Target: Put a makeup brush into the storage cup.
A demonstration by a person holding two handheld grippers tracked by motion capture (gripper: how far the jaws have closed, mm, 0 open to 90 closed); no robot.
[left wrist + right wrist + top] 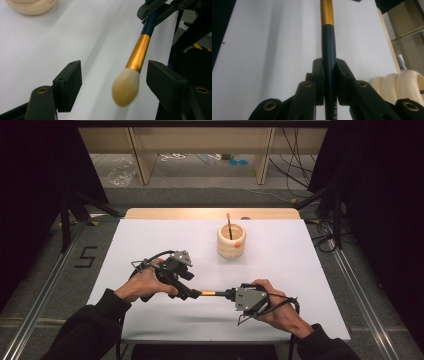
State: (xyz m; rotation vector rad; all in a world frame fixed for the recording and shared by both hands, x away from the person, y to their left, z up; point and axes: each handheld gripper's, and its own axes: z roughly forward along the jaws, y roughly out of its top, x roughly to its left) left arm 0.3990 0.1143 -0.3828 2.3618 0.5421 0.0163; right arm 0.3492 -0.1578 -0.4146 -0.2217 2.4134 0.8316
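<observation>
We see a makeup brush [139,53] at table centre: dark smooth handle, gold metal ferrule, fluffy cream bristles. Our right gripper [329,82] clenches its handle; our left gripper [113,82] stands released around the bristles. A ribbed cream holder [231,241] sits at twelve o'clock.

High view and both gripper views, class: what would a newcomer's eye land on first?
A makeup brush with a gold band and a pale tuft, held level over the white table. The right gripper clamps its dark handle, while the left gripper has its jaws apart around the tuft. Behind stands a cream ribbed holder with another brush in it.
</observation>
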